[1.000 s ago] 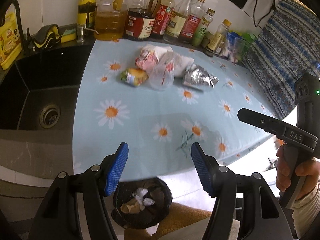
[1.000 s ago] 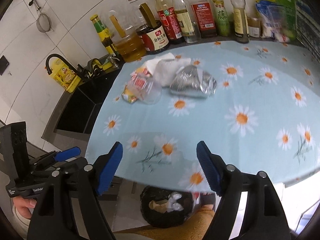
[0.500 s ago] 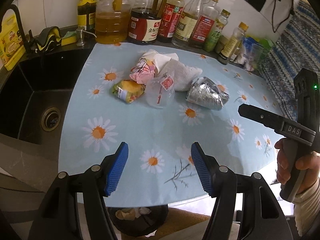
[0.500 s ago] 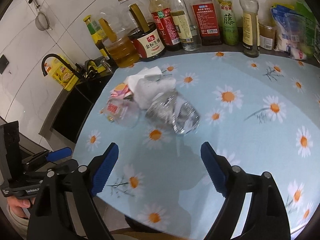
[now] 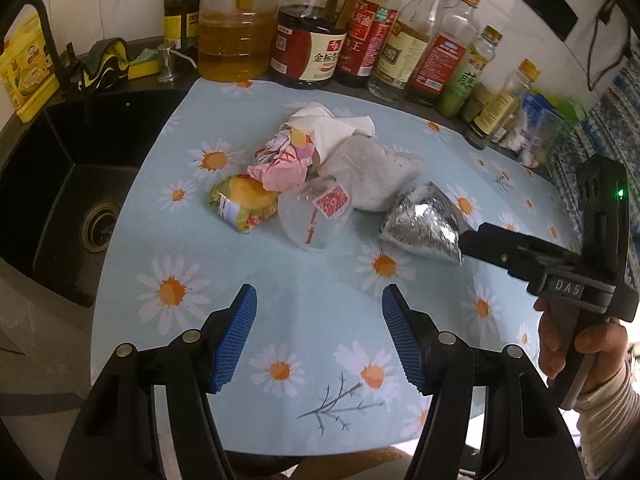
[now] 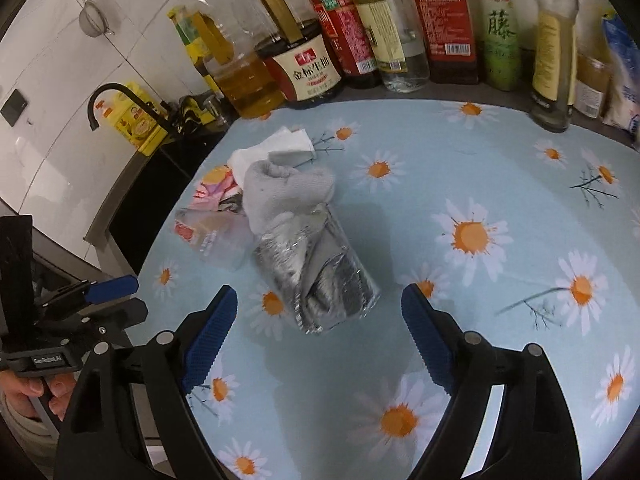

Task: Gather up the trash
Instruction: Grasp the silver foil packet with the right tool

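- step in hand, as judged: approach to the first pick from the trash heap on the daisy-print light-blue counter cover [image 6: 500, 168].
- right gripper [image 6: 318, 316]: blue-padded jaws stand wide apart, nothing between the pads; aimed down at the crumpled silver foil pouch [image 6: 316, 276], which lies just ahead of the tips.
- left gripper [image 5: 318, 338]: jaws apart, empty, above bare cover short of the heap.
- advice for the right: straddle the foil pouch across its narrow width, lower until both pads flank it, then close; keep clear of the grey cloth behind it.
- advice for the left: take the clear plastic cup with a red label [image 5: 316, 216], the nearest piece to it; approach from its free side.
- heap, near the middle of the cover: foil pouch at the right end, creased and shiny, likely light and springy; grey wadded cloth [image 5: 376, 168] touching it; white paper napkin [image 5: 332, 128] at the back; pink crumpled wrapper [image 5: 280, 164]; yellow-green snack packet [image 5: 244, 200] at the left.
- surroundings: row of sauce and oil bottles [image 5: 312, 32] along the wall, black sink [image 5: 60, 184] left of the cover.
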`<state>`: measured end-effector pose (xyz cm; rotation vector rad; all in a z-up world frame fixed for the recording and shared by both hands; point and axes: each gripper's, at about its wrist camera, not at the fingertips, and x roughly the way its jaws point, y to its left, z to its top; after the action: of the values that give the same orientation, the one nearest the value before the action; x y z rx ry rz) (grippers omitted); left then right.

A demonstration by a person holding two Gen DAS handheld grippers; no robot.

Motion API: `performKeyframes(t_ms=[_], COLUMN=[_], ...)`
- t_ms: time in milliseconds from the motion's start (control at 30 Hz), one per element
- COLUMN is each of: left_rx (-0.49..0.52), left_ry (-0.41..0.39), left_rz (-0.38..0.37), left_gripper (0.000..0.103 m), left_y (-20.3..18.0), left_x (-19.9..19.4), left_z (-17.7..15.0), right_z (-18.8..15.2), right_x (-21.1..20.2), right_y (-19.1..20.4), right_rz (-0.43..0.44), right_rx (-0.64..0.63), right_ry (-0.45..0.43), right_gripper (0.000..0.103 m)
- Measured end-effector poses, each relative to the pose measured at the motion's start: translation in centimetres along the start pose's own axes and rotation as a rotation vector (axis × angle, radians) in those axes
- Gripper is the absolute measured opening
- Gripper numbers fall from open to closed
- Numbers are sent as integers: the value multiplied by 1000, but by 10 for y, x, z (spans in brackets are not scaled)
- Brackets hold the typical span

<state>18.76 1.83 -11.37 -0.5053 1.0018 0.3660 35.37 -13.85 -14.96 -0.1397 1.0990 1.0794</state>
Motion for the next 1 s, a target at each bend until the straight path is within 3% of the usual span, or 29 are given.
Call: performKeyframes(t_ms=[333,367,433,900,1000], left_rx=[-42,-47,-59,-57,-83], left_ry=[3,6,-3,17,31], left_rz=[16,20,32,74,55], left_gripper=[63,73,80,80,80], left_y=[0,1,2,-4,-2], left_x=[17,20,22,48,55], left_z=[21,23,26,47,50], right_z=[14,15,17,22,23], right_x=[23,24,29,48,47], right_y=[-8,-9,-8,-15,-15], right_rz=[46,55,68,124,141], right_rx=[-47,-43,-52,-47,-62], right_ry=[53,55,64,94,87], right_gripper=[84,84,84,83,74])
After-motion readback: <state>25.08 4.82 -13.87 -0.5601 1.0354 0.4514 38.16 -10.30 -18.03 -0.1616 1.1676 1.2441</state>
